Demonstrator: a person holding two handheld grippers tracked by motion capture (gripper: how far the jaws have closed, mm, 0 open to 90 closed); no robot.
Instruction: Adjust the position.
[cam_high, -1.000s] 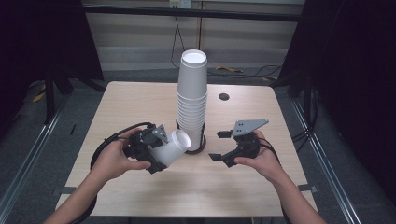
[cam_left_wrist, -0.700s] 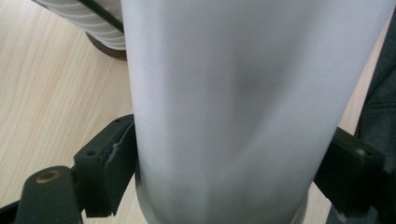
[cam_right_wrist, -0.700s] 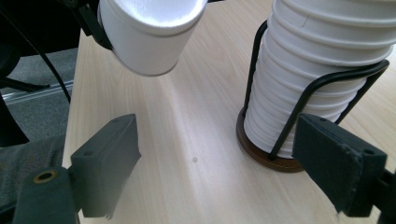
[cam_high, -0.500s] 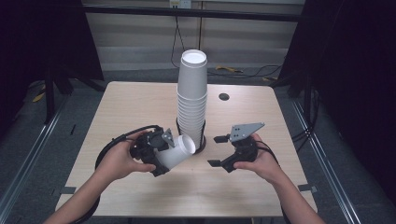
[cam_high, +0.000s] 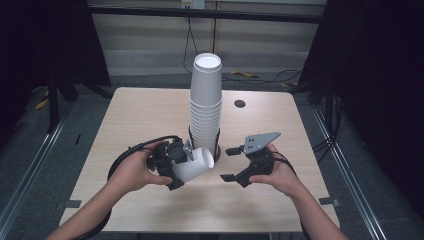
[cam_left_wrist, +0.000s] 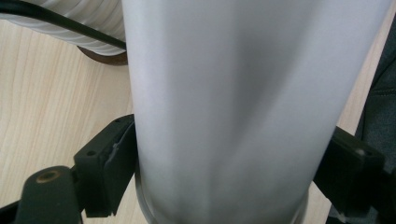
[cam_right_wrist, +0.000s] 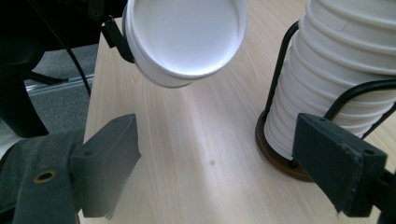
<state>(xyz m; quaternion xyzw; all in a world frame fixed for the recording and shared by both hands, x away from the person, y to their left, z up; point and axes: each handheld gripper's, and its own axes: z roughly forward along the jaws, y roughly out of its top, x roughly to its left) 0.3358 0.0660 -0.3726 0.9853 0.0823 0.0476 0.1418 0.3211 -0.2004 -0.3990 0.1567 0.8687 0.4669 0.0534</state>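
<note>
The left tool (cam_high: 192, 160) pinches a white paper cup (cam_high: 196, 165) sideways, mouth toward the right tool (cam_high: 231, 164), whose jaws stand spread, likely to receive it beside the cup stack (cam_high: 205, 107).

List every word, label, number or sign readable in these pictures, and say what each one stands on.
None can be read.
The held paper cup, clamped in the left gripper, is plain white.
The paper cup stack in its wire holder is unprinted.
The wooden table and the open right gripper bear no lettering.
A small plate on the back wall is too small to read.
</note>
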